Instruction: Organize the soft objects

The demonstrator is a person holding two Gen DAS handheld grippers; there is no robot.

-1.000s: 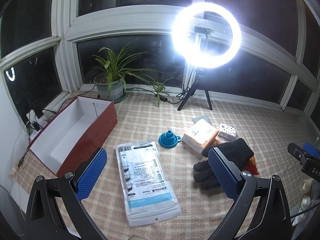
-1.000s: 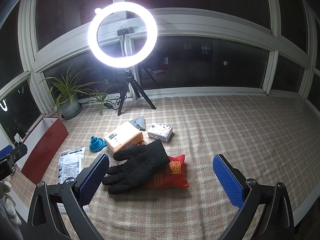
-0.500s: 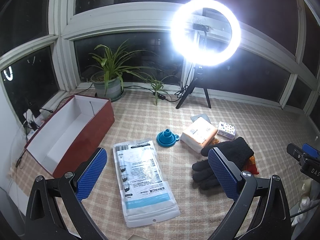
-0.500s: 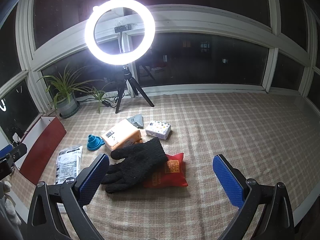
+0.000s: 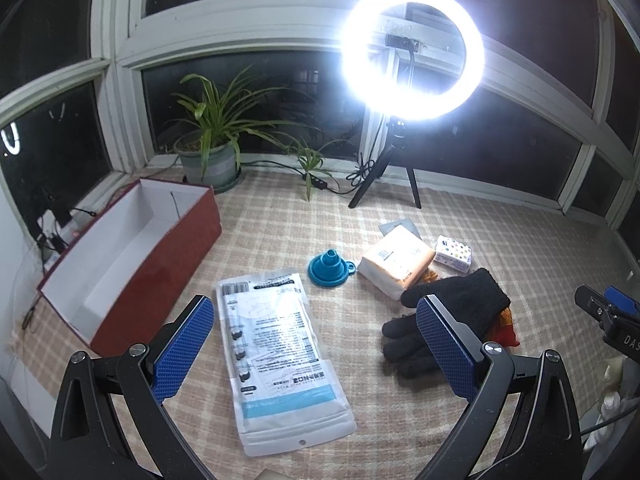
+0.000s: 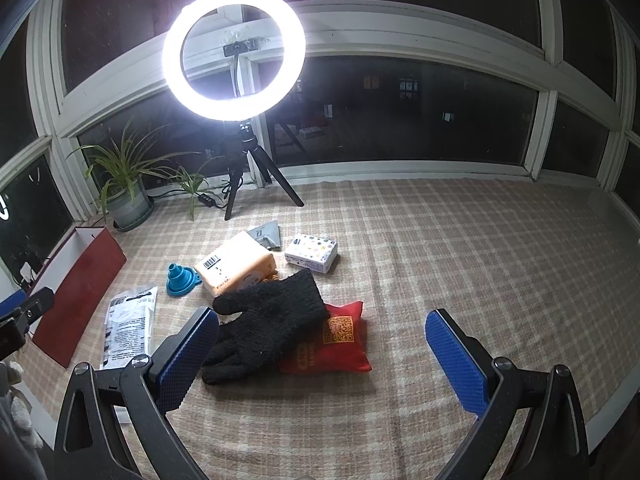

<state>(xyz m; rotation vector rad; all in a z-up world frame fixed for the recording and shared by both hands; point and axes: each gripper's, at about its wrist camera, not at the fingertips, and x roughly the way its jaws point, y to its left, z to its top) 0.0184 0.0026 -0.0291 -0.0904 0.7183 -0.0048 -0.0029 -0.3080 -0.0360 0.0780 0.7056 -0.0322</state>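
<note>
So left gripper (image 5: 312,354) fingers spread wide, holding nothing, over the mask pack (image 5: 280,356) | right gripper (image 6: 322,358) wide open too, empty | black glove (image 6: 266,326) lying on red pouch (image 6: 340,344) | red box (image 5: 120,256) open, at left

one glove (image 6: 268,322), one red pouch (image 6: 340,344), two tissue packs (image 6: 236,266), one funnel (image 6: 182,278)

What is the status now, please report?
Left gripper and right gripper: jaws open, empty. Black knitted glove lies on red fabric pouch, untouched. Open red cardboard box empty, nothing in the way.
</note>
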